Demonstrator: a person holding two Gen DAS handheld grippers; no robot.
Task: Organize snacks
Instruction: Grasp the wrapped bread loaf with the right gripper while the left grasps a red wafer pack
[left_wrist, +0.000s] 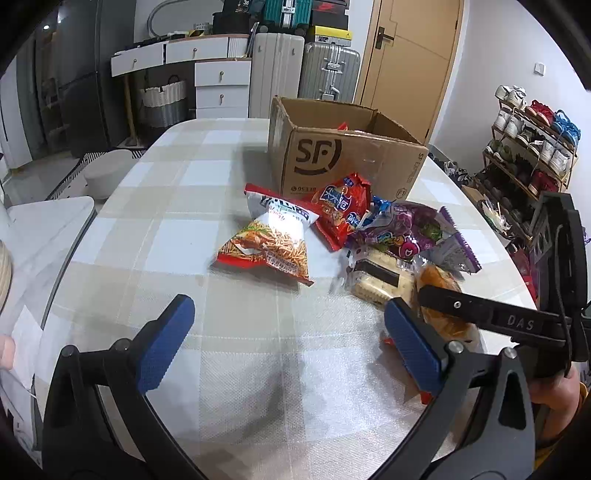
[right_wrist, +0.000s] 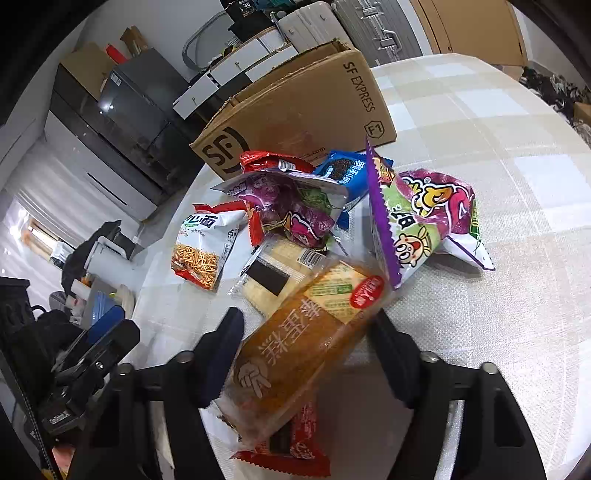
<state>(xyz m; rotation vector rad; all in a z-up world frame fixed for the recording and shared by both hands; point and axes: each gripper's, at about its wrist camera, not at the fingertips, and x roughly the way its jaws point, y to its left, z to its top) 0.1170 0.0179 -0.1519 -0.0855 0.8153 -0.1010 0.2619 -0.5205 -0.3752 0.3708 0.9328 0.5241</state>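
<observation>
I had the right gripper (right_wrist: 306, 354) clamped on the orange cake packet (right_wrist: 303, 347), which lay at the near end of the snack pile on the checked table (right_wrist: 480, 147). My left gripper (left_wrist: 284, 343) stood apart over bare cloth. The SF cardboard box (left_wrist: 347, 158) sat beyond the pile.

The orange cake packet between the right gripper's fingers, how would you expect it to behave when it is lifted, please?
The orange cake packet is probably soft: it bulges like a wrapped sponge loaf, so a hard squeeze may dent it. Its glossy clear film looks slippery. It is long, so its free end may sag over the red packet beneath.
</observation>
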